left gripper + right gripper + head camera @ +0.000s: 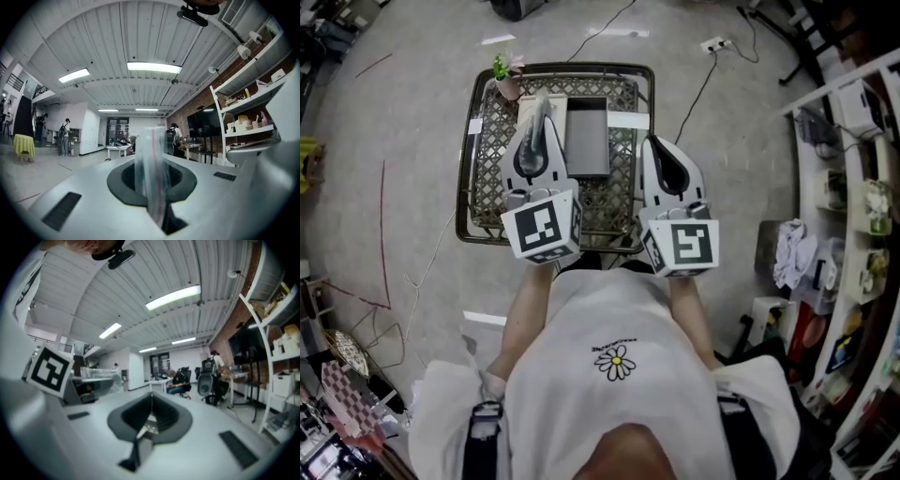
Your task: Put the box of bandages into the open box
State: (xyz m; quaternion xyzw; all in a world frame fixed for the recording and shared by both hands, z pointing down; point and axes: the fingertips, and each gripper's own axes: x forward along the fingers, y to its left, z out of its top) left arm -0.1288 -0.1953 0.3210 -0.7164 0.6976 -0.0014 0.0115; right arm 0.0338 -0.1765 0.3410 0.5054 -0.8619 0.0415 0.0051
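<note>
The open grey box (587, 137) lies on a wicker table (502, 150) in front of me in the head view. I see no box of bandages in any view. My left gripper (540, 124) hovers over the table's left half, shut on a clear plastic bag (151, 168) with a thin red line that stands up between the jaws. This clear plastic bag (542, 109) pokes out past the gripper's tip. Right of the grey box, my right gripper (661, 157) is shut with nothing in it (149, 414). Both gripper views look up at the ceiling and across the room.
A small pink pot with a green plant (507, 77) stands at the table's far left corner. White shelves (848, 178) with goods run along the right. Cables (703, 89) trail on the floor beyond the table. People and desks (206, 376) are far off.
</note>
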